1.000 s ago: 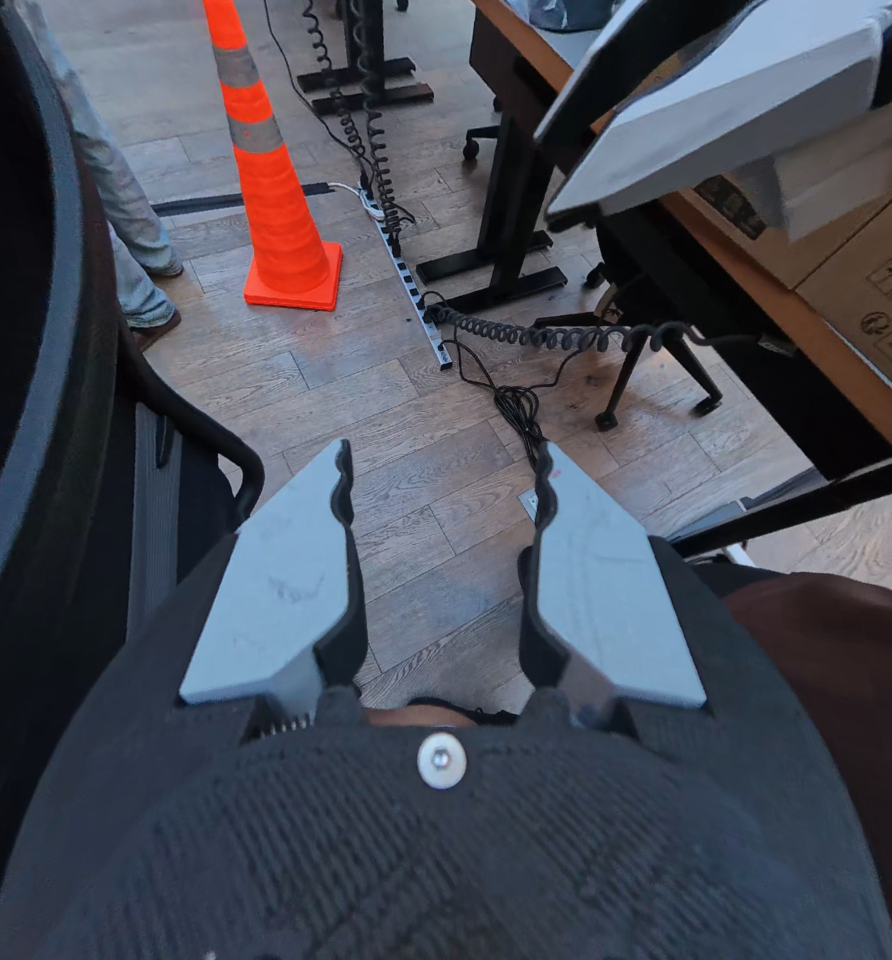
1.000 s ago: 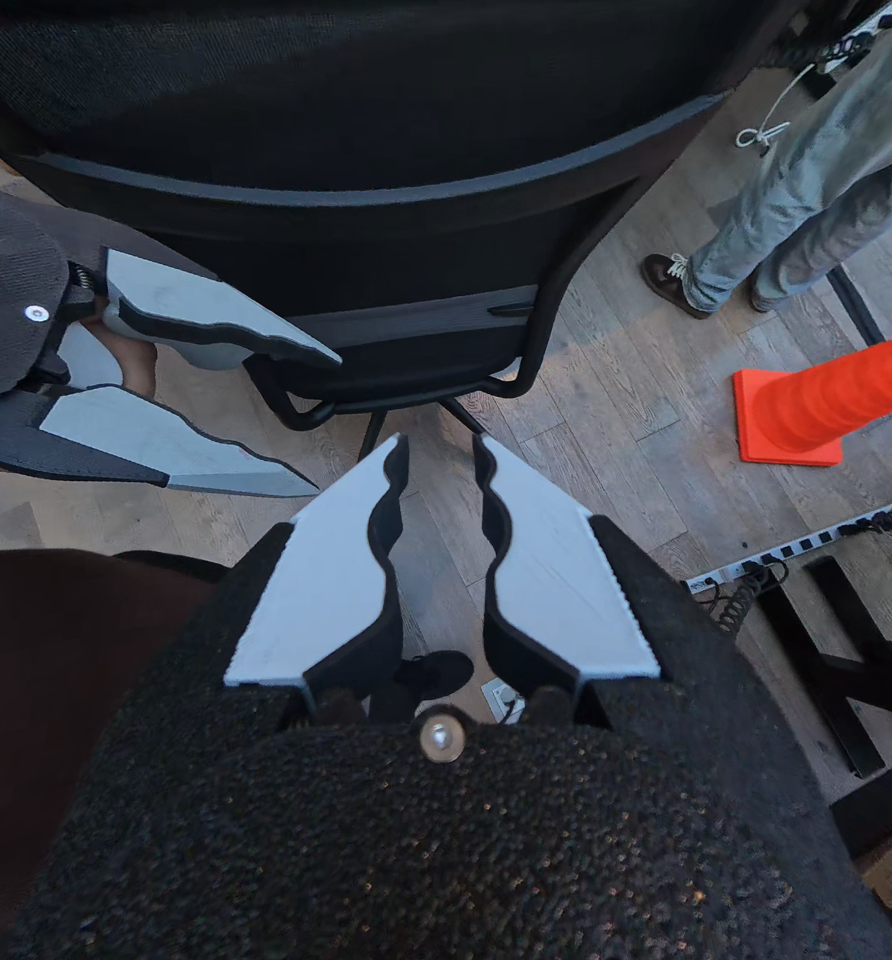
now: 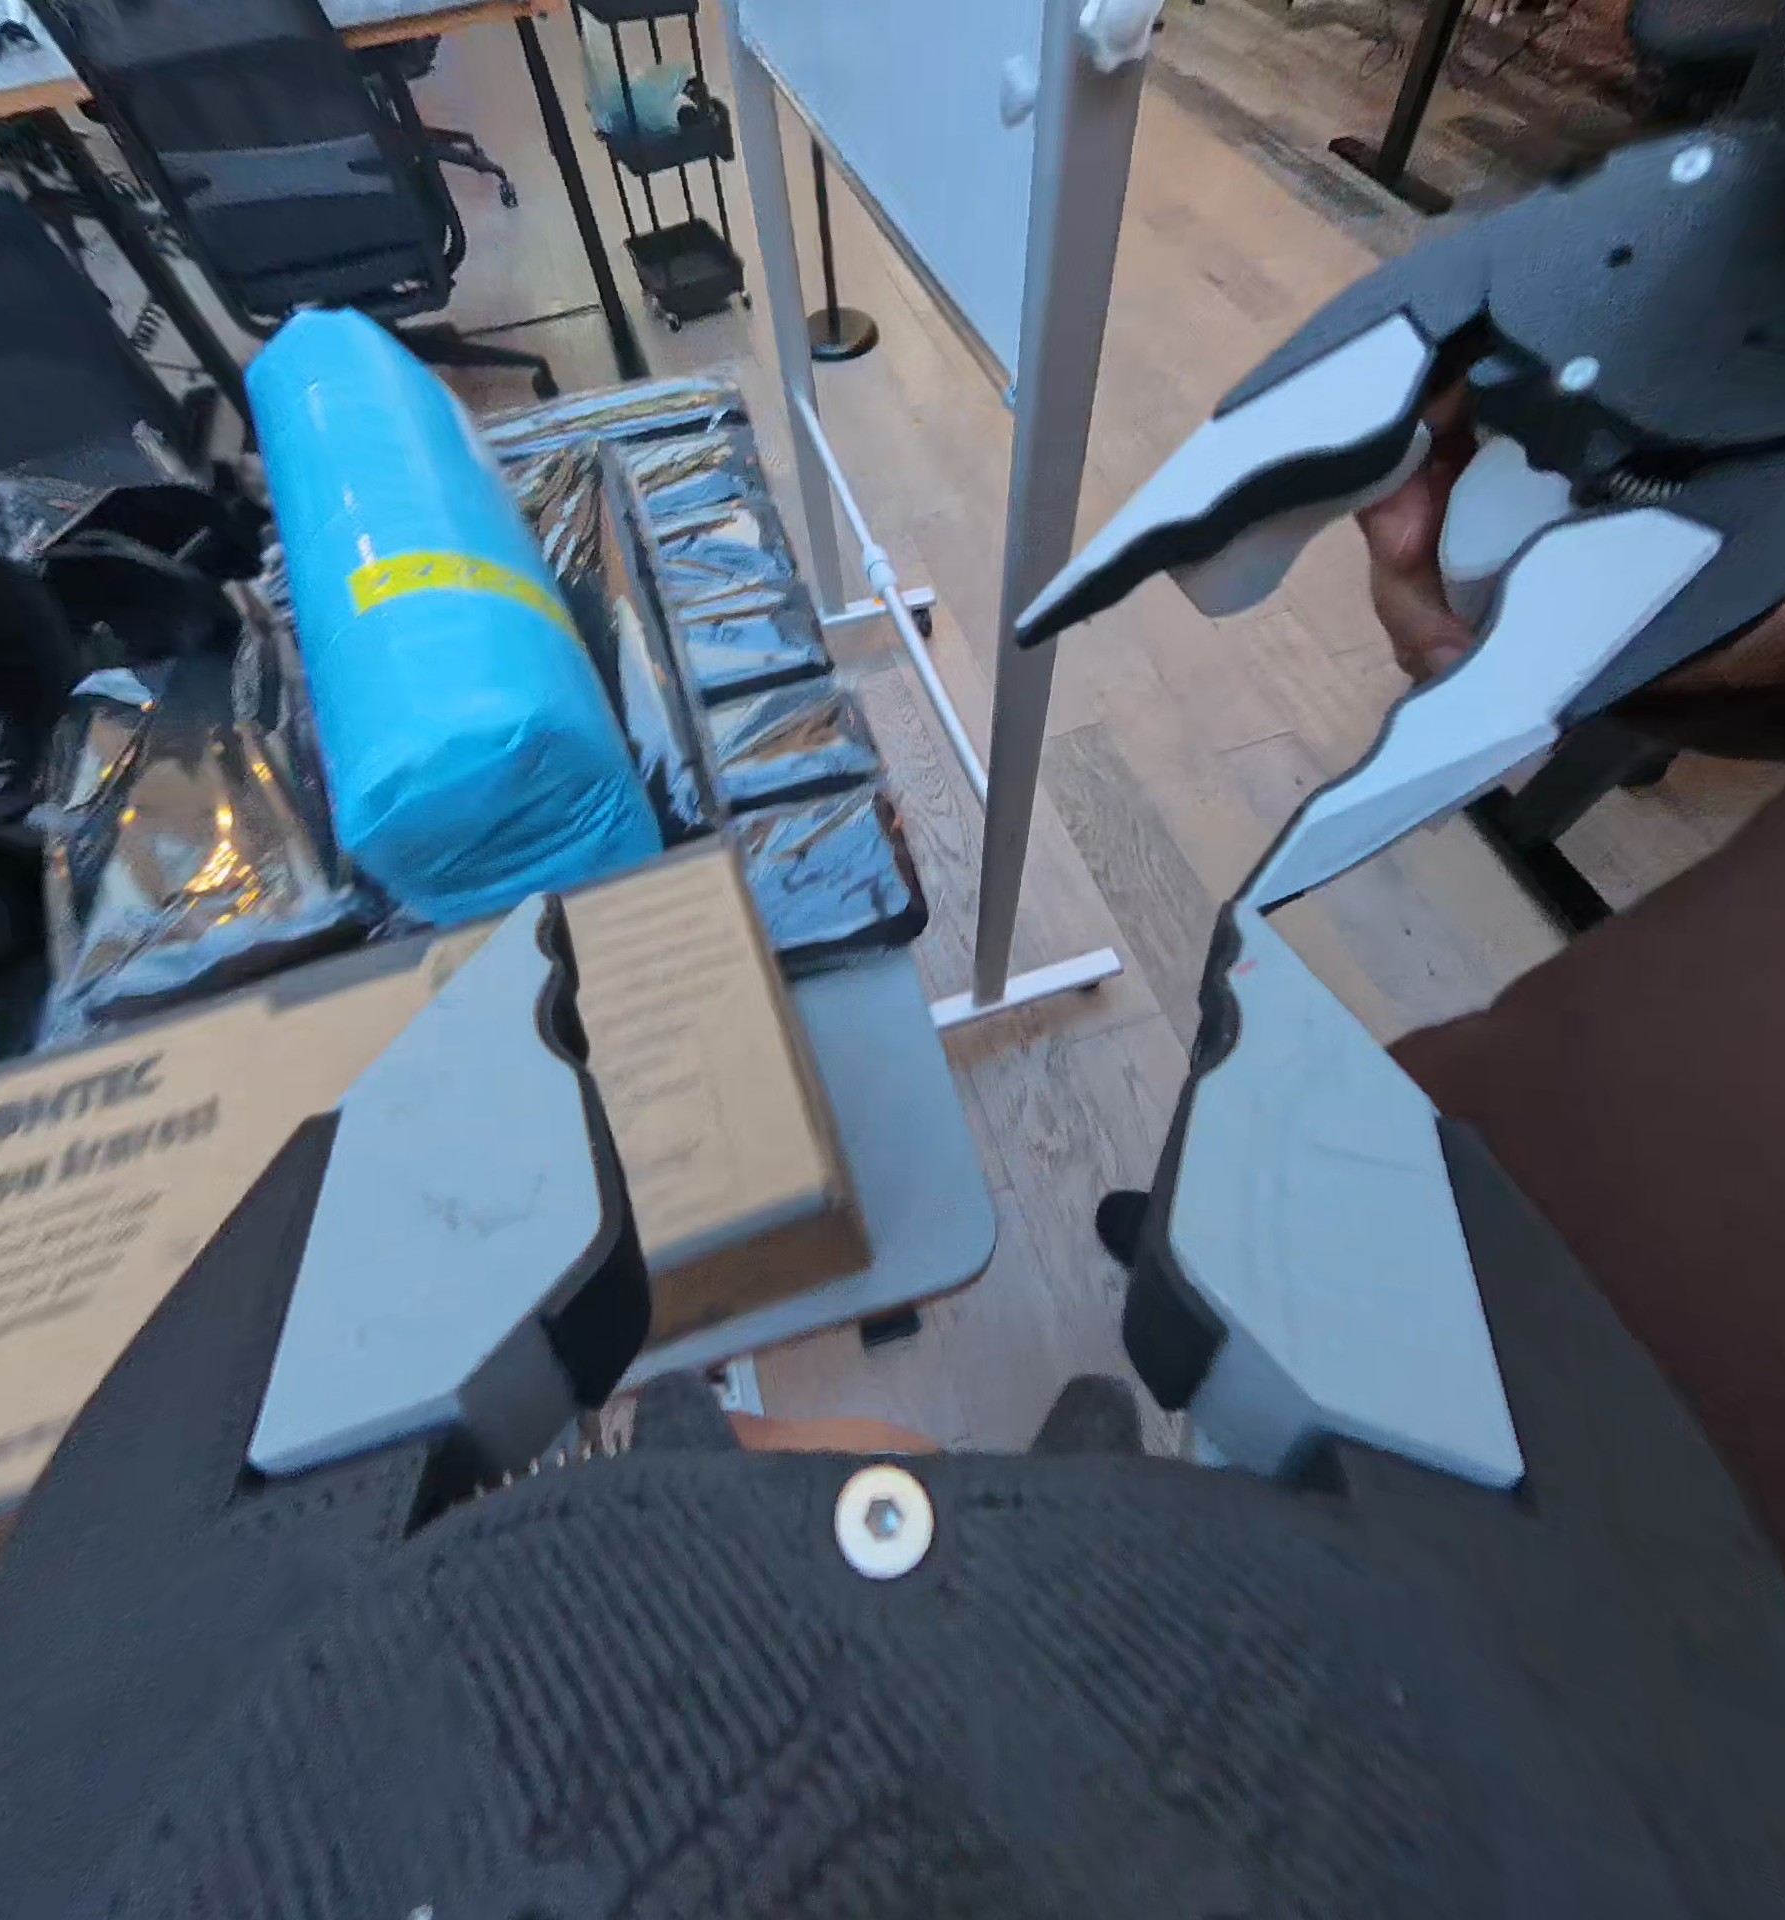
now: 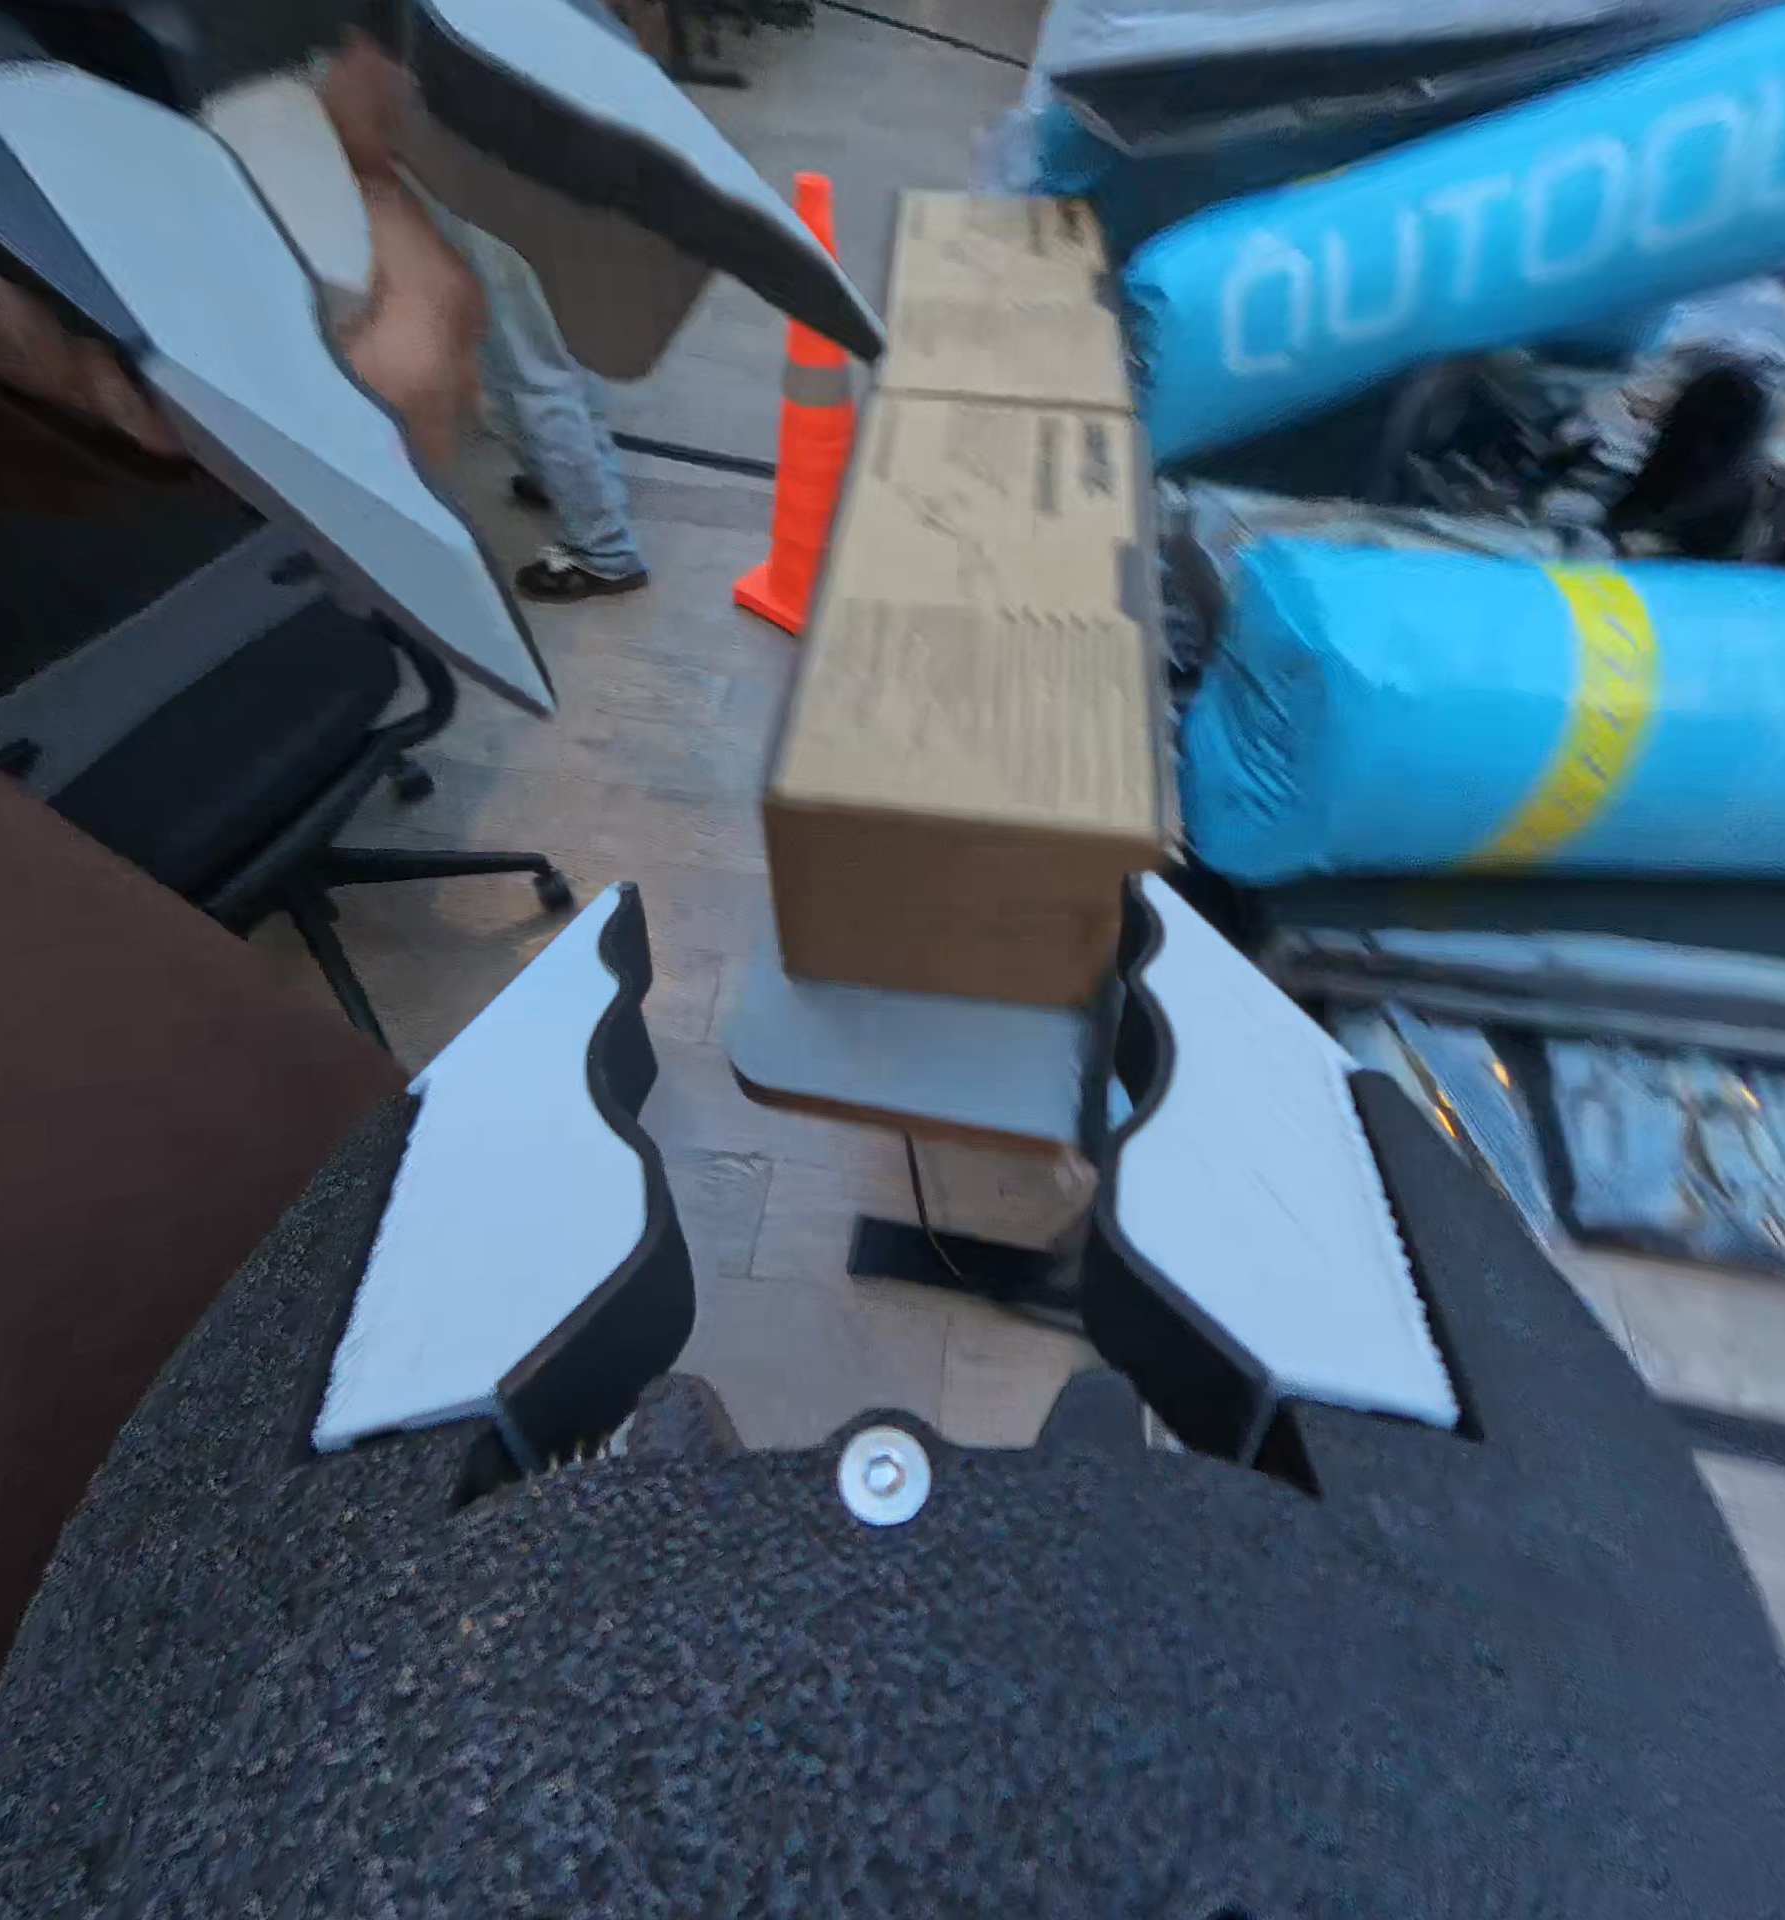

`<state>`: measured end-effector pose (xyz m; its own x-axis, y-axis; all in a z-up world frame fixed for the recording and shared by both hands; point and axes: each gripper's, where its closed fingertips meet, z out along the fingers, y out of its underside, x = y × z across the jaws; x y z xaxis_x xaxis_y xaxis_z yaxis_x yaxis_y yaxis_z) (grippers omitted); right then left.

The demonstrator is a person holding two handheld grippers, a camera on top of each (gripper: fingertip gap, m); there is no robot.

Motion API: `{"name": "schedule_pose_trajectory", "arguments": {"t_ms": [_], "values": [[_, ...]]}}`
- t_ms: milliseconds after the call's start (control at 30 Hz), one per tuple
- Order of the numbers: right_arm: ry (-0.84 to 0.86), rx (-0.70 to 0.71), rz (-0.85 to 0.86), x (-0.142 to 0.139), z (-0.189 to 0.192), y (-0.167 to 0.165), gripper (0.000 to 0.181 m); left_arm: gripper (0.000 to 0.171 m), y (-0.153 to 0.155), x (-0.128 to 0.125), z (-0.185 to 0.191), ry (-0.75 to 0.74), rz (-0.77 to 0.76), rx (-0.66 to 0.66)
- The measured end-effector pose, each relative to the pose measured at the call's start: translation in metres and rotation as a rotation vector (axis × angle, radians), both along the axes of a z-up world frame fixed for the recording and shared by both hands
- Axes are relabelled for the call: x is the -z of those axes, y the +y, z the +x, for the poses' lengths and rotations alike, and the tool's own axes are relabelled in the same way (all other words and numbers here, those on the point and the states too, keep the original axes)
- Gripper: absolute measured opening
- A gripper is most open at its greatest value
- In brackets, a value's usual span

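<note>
Left gripper [image 3: 883, 940] is hanging with its fingers spread wide, gripping nothing, its left fingertip just over the near end of the long brown cardboard box [image 3: 701, 1070]. That box is sitting on the corner of a grey-topped table [image 3: 898, 1174]. Right gripper [image 4: 872, 914] is likewise spread apart and empty, its right fingertip close beside the same box's end face [image 4: 940, 904]; contact is unclear because of blur. Beside the box a blue plastic-wrapped roll with a yellow band [image 4: 1511, 707] is lying on the table. Beyond the box an orange traffic cone [image 4: 805, 416] is standing on the wooden floor [image 4: 649, 707], with a person's jeans-clad legs [image 4: 555, 436] near it.
</note>
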<state>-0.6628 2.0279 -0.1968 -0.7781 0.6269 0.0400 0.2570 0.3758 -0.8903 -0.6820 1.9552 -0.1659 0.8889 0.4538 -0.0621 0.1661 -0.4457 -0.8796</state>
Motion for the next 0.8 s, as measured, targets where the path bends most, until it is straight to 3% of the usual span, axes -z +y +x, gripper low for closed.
{"name": "schedule_pose_trajectory", "arguments": {"t_ms": [167,233,267,367,533,667,800], "values": [[-0.042,0.328,0.009,0.011,-0.021,0.175,0.102,0.111,0.134,0.017,0.008,-0.110,-0.006,0.121],[-0.038,0.474,-0.029,0.008,-0.020,0.231,0.102,0.082,0.175,0.028,0.023,-0.148,-0.042,0.243],[-0.040,0.538,-0.051,0.009,-0.016,0.254,0.103,0.077,0.193,0.034,0.027,-0.165,-0.050,0.287],[-0.062,0.722,-0.089,0.022,0.007,0.308,0.102,0.086,0.245,0.051,0.030,-0.202,-0.061,0.357],[-0.140,0.942,-0.050,0.046,0.064,0.375,0.102,0.082,0.328,0.083,0.034,-0.212,-0.037,0.459],[-0.140,1.022,-0.039,0.052,0.078,0.443,0.102,0.080,0.389,0.073,0.052,-0.258,0.018,0.515],[-0.166,0.996,-0.106,0.070,0.059,0.507,0.102,0.081,0.450,0.089,0.057,-0.227,-0.028,0.513]]}}
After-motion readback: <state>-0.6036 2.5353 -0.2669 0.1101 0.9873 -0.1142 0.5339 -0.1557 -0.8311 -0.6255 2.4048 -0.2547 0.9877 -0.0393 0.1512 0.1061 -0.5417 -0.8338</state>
